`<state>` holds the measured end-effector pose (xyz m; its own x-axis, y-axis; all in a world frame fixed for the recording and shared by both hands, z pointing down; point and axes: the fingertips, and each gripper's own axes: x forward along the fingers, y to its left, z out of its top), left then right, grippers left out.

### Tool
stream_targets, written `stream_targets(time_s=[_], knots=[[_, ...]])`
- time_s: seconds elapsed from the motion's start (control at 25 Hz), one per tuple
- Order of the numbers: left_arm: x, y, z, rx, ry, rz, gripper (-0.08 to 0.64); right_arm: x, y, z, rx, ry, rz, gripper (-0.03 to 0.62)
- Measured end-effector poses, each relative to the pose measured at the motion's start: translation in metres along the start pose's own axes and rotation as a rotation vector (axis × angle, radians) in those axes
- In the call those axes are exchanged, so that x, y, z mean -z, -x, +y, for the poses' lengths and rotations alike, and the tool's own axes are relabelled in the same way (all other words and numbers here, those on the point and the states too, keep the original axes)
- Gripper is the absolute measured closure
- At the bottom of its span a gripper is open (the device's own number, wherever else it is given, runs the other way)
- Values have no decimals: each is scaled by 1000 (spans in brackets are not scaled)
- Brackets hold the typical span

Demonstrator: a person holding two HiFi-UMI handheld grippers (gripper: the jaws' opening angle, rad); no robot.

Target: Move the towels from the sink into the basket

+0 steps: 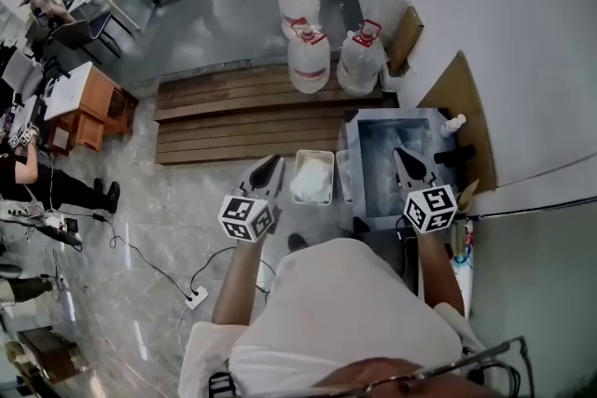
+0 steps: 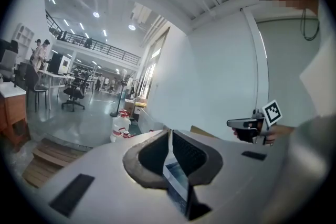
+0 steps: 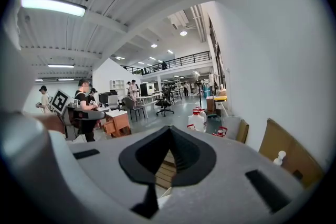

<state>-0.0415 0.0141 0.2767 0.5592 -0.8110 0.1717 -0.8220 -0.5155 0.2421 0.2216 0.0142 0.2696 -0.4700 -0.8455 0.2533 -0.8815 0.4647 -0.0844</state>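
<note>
The left gripper (image 1: 275,163) hangs over the floor just left of the basket (image 1: 313,153) and points to the far side. In the left gripper view its jaws stand close together, with at most a thin slit between them and nothing in it. Its marker cube (image 1: 249,217) sits at the near end, above the person's left forearm. The right gripper (image 1: 401,155) hangs over the near part of the sink (image 1: 371,143) and also points to the far side. Its jaws are pressed together at the tips and hold nothing, as the right gripper view shows. Its own cube (image 1: 430,208) is at the sink's near edge. The basket is a white oblong tub on the floor, just left of the sink and between the two grippers. A white towel (image 1: 311,184) lies bunched inside it, filling its near half. The sink is a metal basin against the right wall, and its inside shows only a bluish sheen, so what is in it cannot be told. A small white bottle (image 1: 454,123) stands on its far right corner, next to a sheet of cardboard (image 1: 462,89) leaning on the wall. On the far side of the basket and sink lies a low wooden platform (image 1: 233,121). Four clear water jugs (image 1: 308,61) with red caps stand at its far right end.
</note>
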Motion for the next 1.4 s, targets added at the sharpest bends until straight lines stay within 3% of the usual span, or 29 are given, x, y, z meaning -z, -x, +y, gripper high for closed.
stream_targets(time_s=[0.64, 1.4], knots=[[4, -13, -14, 34, -13, 11, 534, 4, 15, -13, 51, 24, 2, 594], [2, -9, -11, 25, -9, 1, 534, 5, 11, -5, 17, 8, -7, 594]])
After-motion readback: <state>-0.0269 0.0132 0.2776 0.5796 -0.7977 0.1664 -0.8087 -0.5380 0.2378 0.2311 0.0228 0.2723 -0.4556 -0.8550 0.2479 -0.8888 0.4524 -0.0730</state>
